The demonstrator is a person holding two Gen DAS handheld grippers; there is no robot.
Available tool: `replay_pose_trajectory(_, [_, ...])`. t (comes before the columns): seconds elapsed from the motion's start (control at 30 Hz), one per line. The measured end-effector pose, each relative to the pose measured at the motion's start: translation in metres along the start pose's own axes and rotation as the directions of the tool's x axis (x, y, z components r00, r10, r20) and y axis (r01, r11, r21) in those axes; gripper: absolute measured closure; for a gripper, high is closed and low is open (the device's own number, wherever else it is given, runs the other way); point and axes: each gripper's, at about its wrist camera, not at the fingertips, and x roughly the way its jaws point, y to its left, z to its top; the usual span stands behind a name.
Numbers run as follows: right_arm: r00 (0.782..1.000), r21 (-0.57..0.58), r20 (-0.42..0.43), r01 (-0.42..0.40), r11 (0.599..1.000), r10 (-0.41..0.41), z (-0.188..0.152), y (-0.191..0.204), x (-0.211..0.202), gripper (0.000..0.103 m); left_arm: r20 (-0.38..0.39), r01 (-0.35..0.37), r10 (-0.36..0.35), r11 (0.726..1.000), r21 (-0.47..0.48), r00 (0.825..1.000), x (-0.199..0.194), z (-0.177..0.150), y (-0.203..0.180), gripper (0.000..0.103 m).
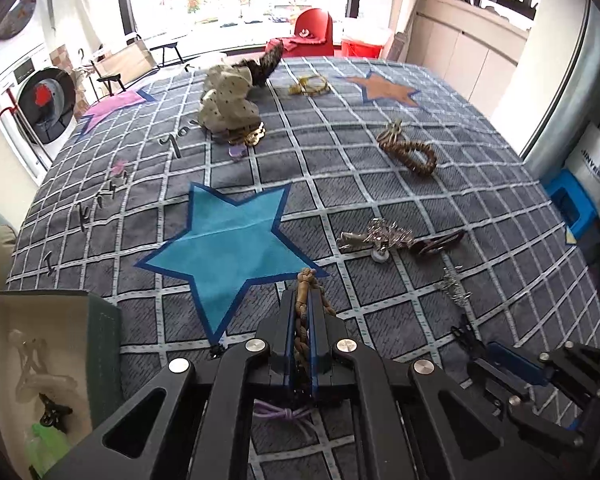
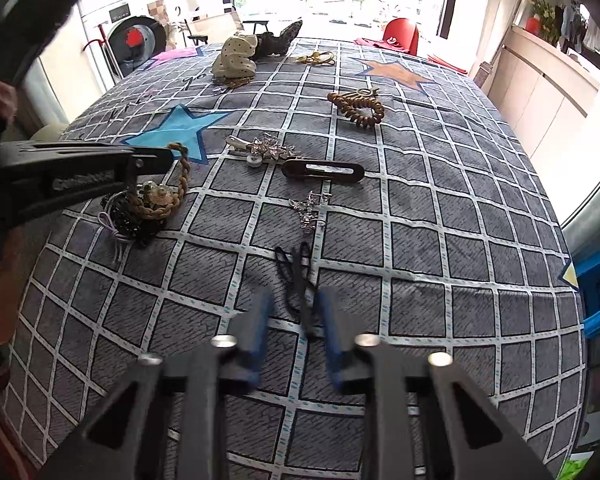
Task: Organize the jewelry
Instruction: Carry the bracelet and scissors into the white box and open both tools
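Left gripper (image 1: 300, 312): lower centre of the left wrist view, fingers pressed together on a brown braided cord (image 1: 302, 308) that runs up between the pads.

Right gripper (image 2: 296, 312): lower centre of the right wrist view, blurred, jaws apart with a gap between them; a thin black hair tie (image 2: 296, 276) lies between the fingers. Whether the pads touch it cannot be told.

Surface: grey checked cloth (image 2: 440, 240) with a blue star (image 1: 228, 240) and an orange star (image 1: 384, 90).

Loose items on the cloth:
- black oval hair clip (image 2: 323, 171), centre of the right wrist view
- silver sparkly clip (image 2: 260, 148), just upper left of the black one
- small silver piece (image 2: 310, 208), below them
- brown coiled hair tie (image 2: 358, 108), upper centre
- cream dotted scrunchie (image 2: 236, 58), far upper left
- gold chain (image 2: 315, 58), far upper centre

Open box (image 1: 40, 360): lower left of the left wrist view, pale lining, items inside indistinct.
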Motion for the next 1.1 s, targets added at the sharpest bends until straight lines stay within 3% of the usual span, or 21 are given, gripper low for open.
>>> replay_pose_trajectory(0.43, [0.989, 0.152, 0.01, -0.147, 0.977, 0.147, -0.015, -0.028, -0.02, 0.085, 0.085, 0.022, -0.019, 0.999, -0.035, 0.996, -0.062, -0.034, -0.003, 0.095])
replay_pose_trajectory(1.1, [0.983, 0.172, 0.002, -0.179, 0.969, 0.182, -0.047, -0.007, -0.05, 0.085, 0.122, 0.015, -0.002, 0.994, -0.108, 0.992, -0.125, -0.114, 0.012, 0.095])
